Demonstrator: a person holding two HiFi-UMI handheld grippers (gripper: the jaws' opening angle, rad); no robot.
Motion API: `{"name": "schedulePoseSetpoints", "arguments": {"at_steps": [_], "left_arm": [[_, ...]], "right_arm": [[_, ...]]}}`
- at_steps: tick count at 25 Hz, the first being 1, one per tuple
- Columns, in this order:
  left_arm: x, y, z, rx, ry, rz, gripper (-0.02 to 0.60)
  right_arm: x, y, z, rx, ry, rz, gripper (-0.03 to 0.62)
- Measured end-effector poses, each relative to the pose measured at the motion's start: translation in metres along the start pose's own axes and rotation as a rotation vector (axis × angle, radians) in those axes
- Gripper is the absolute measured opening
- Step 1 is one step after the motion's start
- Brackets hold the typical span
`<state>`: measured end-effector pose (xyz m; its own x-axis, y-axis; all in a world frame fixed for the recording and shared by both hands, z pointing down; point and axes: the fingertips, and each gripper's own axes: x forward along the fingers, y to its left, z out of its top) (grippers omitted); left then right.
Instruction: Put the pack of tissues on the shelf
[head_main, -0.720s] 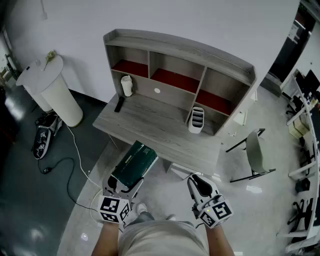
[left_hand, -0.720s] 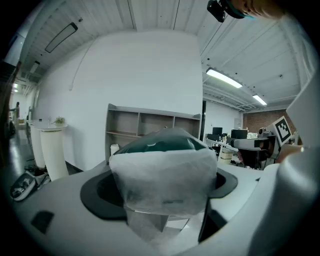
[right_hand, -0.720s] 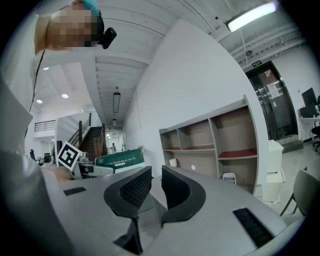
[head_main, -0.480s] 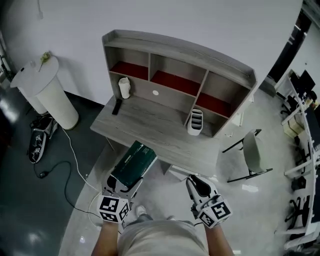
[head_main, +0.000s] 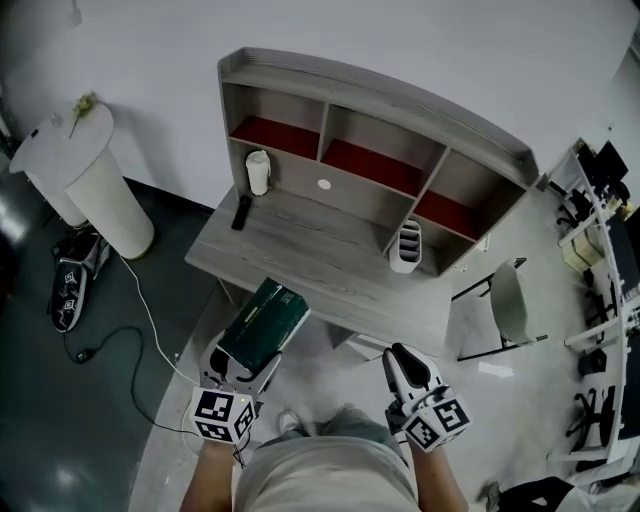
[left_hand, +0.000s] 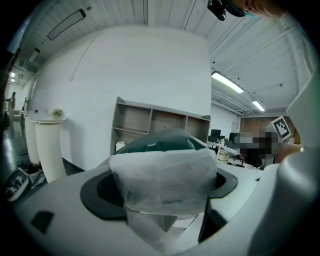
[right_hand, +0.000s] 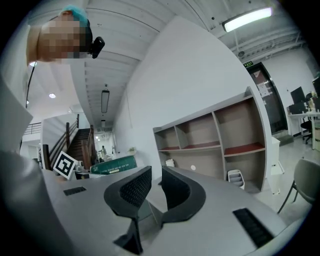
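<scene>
1. A white bin (head_main: 88, 178) stands on the floor left of the desk (head_main: 330, 272), well apart from it.
2. The left gripper (head_main: 242, 366) has its jaws spread wide and clamped on the pack (head_main: 264, 326), one jaw on each long side.
3. In the left gripper view, the near end of the pack fills the space between the jaws. Its pale crinkled wrap faces the camera, with the dark green top above.
4. The pack points away from the person toward the desk. From the head view its far end reaches the desk's near edge, left of middle. It is in the air, not on the shelf (head_main: 372, 142).
5. On the desk's left rear sit a white cup (head_main: 258, 172) and a dark remote (head_main: 240, 211). A white holder (head_main: 405, 247) stands at the right rear, under the shelf.
6. The shelf's three bays have red floors.
7. The right gripper (head_main: 405, 369) hangs short of the desk's near edge. Its jaws are drawn close with a narrow gap, and nothing is between them.
8. A chair (head_main: 511, 306) stands right of the desk.
</scene>
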<state>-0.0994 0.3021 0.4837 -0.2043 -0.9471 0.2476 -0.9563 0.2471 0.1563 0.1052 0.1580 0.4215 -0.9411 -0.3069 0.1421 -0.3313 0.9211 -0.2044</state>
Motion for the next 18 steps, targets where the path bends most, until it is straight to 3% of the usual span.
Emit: {"name": "schedulePoseSetpoints", "arguments": {"at_steps": [7, 18], "left_arm": [[0.051, 0.022, 0.001, -0.015, 0.020, -0.006, 0.466], [0.199, 0.016, 0.052, -0.016, 0.014, 0.015, 0.466]], "right_arm": [[0.053, -0.032, 0.000, -0.014, 0.020, 0.001, 0.084], [0.147, -0.144, 0.040, -0.036, 0.049, 0.084, 0.084]]}}
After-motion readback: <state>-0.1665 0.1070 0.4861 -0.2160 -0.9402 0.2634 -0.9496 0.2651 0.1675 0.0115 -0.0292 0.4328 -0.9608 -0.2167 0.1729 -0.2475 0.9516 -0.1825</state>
